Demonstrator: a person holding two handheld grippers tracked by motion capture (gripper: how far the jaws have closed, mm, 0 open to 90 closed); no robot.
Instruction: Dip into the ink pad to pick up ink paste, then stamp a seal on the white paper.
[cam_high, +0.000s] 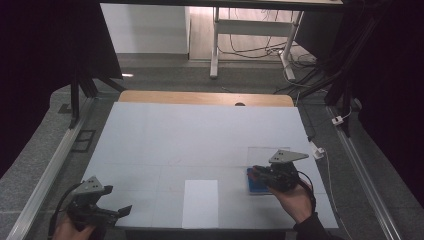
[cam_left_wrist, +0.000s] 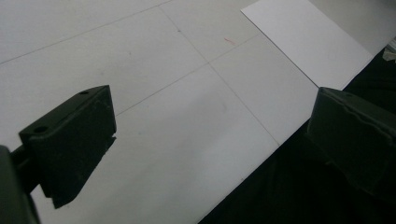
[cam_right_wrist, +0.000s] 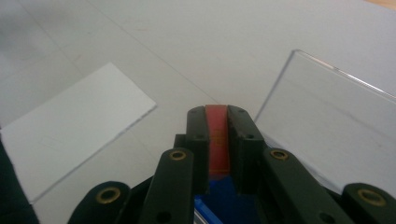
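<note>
While the thin red piece sits pinched between the closed jaws of the right gripper, just above the blue box at the near right, it looks freshly drawn, not yet placed. The box's contents are hidden. The left gripper hangs wide, empty, near left, beside the white sheet.

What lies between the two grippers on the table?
In the high view, a white sheet lies flat between the left gripper and the right gripper.

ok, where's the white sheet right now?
High view: the white sheet lies flat at the table's near edge, between the left gripper and the right gripper.
</note>
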